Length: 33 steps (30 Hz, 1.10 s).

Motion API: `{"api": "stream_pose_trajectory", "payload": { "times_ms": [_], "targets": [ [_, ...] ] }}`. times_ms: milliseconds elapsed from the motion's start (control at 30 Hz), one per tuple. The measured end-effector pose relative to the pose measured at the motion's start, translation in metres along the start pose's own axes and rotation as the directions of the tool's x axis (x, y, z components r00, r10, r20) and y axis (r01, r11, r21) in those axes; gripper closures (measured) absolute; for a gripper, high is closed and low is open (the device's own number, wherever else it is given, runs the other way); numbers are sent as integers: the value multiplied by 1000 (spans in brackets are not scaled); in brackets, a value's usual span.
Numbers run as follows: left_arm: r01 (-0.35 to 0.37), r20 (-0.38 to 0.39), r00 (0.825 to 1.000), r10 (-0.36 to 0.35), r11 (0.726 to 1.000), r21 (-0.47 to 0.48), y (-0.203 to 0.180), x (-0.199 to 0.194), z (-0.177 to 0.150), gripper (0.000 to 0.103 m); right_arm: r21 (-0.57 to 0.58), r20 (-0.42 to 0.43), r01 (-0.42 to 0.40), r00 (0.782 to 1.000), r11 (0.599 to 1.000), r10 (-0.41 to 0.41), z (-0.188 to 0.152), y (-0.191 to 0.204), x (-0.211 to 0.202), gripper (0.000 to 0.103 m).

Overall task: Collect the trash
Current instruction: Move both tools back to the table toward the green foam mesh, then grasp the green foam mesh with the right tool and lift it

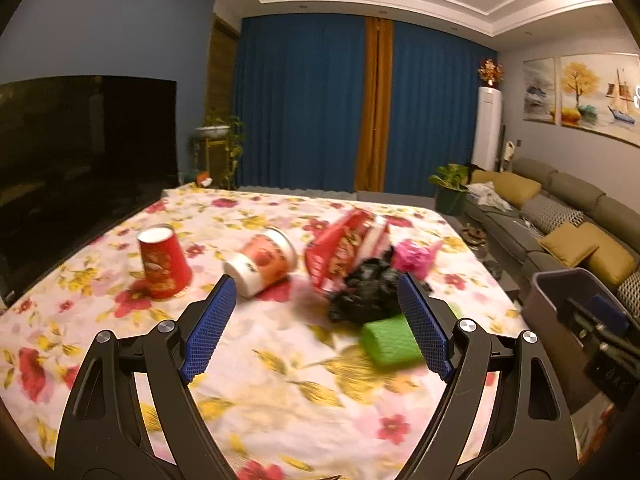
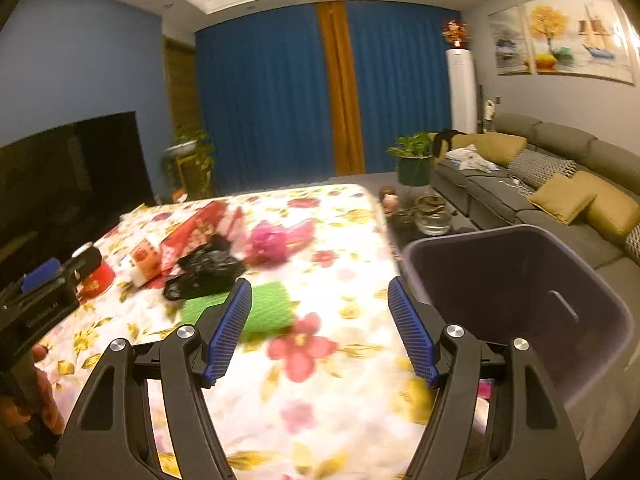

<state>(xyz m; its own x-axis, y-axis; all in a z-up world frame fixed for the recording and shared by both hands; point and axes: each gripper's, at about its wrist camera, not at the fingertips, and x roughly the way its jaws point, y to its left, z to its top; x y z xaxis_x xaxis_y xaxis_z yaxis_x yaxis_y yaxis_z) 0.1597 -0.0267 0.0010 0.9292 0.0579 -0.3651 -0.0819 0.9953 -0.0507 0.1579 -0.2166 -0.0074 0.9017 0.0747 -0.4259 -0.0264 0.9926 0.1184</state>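
Trash lies on a table with a floral cloth (image 1: 280, 380). A red paper cup (image 1: 164, 264) stands upside down at the left. Beside it an instant-noodle cup (image 1: 260, 264) lies on its side. Further right are a red snack bag (image 1: 344, 248), a crumpled black bag (image 1: 368, 292), a pink bag (image 1: 412, 256) and a green foam roll (image 1: 390, 342). My left gripper (image 1: 314, 308) hovers open over the cloth, nothing between its pads. My right gripper (image 2: 320, 304) is open and empty too, with the green roll (image 2: 264, 312) just left of it and a dark purple bin (image 2: 520, 300) at its right.
A large dark television (image 1: 80, 160) stands along the table's left side. A grey sofa with yellow cushions (image 2: 560, 184) runs along the right wall. A low table with glassware (image 2: 428, 216) and a potted plant (image 2: 414, 160) lie beyond the bin. Blue curtains close the far wall.
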Motion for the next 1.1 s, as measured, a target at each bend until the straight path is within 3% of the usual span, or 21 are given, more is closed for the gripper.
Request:
{"api": "stream_pose_trajectory", "payload": {
  "times_ms": [400,567,833,1100],
  "targets": [
    [-63,60,996,62,998,9,31,16,28,22,-43,-115,-41,993,998,35,0,53,66,33],
    [-74,42,996,75,997,-21,42,28,29,22,-54,-175,-38,984,998,28,-5,64,94,33],
    [-62,-1,998,62,997,-38,51,47,23,22,-72,-267,-37,963,997,16,-9,74,125,33],
    [-57,-25,998,56,997,-44,52,54,18,22,-103,-370,-42,929,994,1,-14,80,148,34]
  ]
}}
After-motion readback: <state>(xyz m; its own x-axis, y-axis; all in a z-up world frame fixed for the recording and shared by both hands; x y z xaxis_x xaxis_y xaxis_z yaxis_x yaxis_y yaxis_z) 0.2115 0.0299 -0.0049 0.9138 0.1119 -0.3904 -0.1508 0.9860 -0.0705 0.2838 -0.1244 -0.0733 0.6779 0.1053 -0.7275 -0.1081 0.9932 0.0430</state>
